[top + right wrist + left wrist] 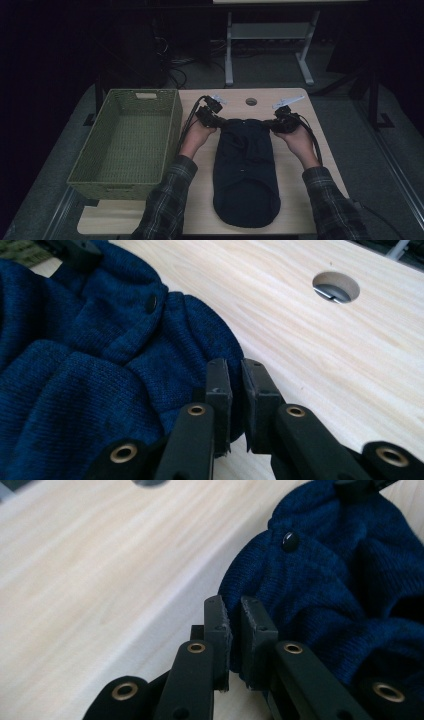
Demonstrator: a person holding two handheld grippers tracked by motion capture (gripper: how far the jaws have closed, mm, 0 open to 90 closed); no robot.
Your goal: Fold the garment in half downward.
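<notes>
Dark blue knit garment (245,170), a buttoned sweater by the look of it, lies lengthwise on the light wood table (300,210), folded into a long narrow shape that runs from the near edge toward the cable hole (251,101). Its far end is pinched at both corners. Left gripper (218,121) is clamped on the far-left corner; in the left gripper view the jaws stand nearly together with a fold of knit (320,590) squeezed between the pads. Right gripper (273,123) is clamped the same way on the far-right corner, cloth (100,370) bunched between its pads in the right gripper view. A small dark button (290,540) sits just past the left jaws; another shows near the right ones (150,303).

Holding both corners at matching points keeps the edge spread and level, likely so the far end can be lifted and folded back over the body, or carried off whole. The rest of the garment rests flat on the table.

Green woven basket (100,150) sits at the table's left side, just beside the left forearm, long axis parallel to the garment. Nothing is inside it; bare woven floor visible. Probably the destination once folding is done. Plaid sleeves (167,200) enter from the bottom.
</notes>
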